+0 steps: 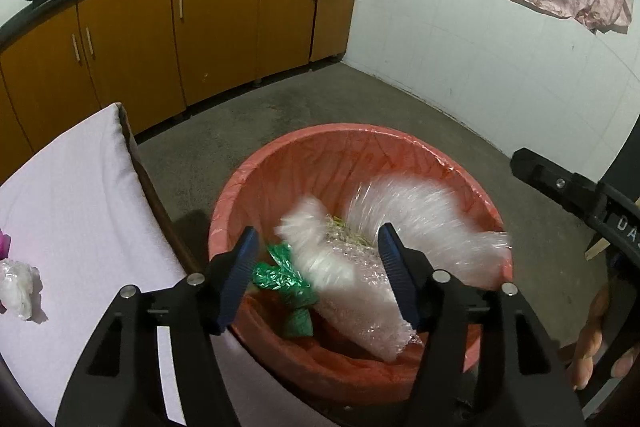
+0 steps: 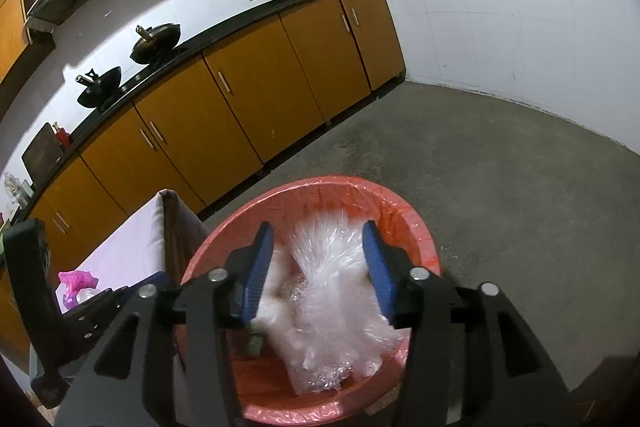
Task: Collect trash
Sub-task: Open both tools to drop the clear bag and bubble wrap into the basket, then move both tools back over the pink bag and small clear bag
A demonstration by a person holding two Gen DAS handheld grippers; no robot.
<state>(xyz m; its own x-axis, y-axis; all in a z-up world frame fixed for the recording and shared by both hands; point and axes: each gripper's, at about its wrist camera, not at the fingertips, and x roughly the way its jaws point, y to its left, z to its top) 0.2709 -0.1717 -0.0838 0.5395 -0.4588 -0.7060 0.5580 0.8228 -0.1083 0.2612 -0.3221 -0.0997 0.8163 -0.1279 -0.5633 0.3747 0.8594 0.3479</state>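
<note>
Red-lined bin on the floor holds clear plastic wrap, bubble wrap and a green wrapper. Both left gripper and right gripper hang above with jaws apart, empty. Crumpled plastic lies on the surface beside.

Glossy plastic liner, rough matt concrete floor

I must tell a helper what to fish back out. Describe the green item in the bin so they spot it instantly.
Find the round red-lined trash bin on the floor beside the white-covered table. Inside, at its table-side wall, lies a crumpled shiny green foil wrapper. Everything around it is clear or white plastic.
</note>
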